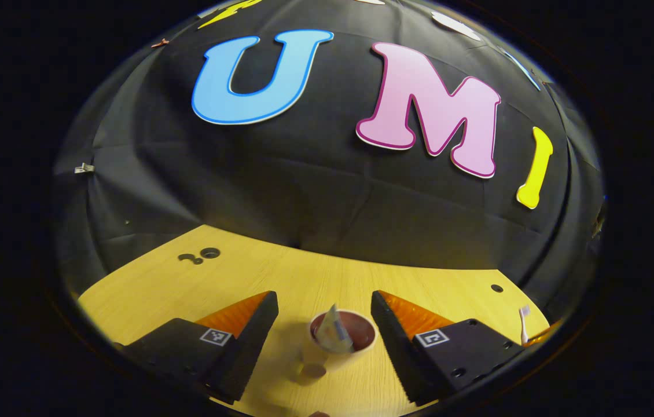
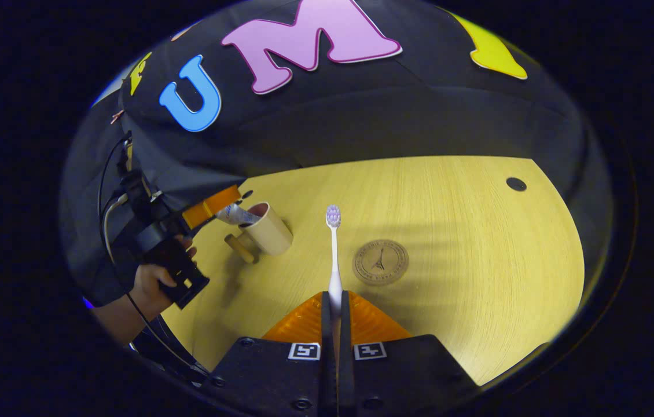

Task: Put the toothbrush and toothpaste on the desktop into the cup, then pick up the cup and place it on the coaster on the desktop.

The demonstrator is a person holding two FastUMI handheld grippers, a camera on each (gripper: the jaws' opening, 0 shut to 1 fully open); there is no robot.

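Note:
A cream cup point(image 1: 335, 344) with a dark inside and a side handle stands on the wooden desktop point(image 1: 304, 278). The toothpaste tube point(image 1: 334, 331) leans inside it. My left gripper point(image 1: 324, 330) is open, its fingers on either side of the cup, apart from it. In the right gripper view, my right gripper point(image 2: 335, 307) is shut on the handle of a white toothbrush point(image 2: 334, 255), whose bristle head points away. The same cup point(image 2: 269, 231) with the tube point(image 2: 234, 215) sits to the left, the left gripper point(image 2: 211, 208) above it. The toothbrush head point(image 1: 524, 321) shows at the right in the left gripper view.
A round brown coaster point(image 2: 380, 262) lies on the desktop point(image 2: 466, 243) just right of the toothbrush. A person's hand point(image 2: 153, 284) holds the left gripper. Small dark holes point(image 2: 515, 184) point(image 1: 210, 252) mark the desktop near its far edge. The black cloth wall closes the back.

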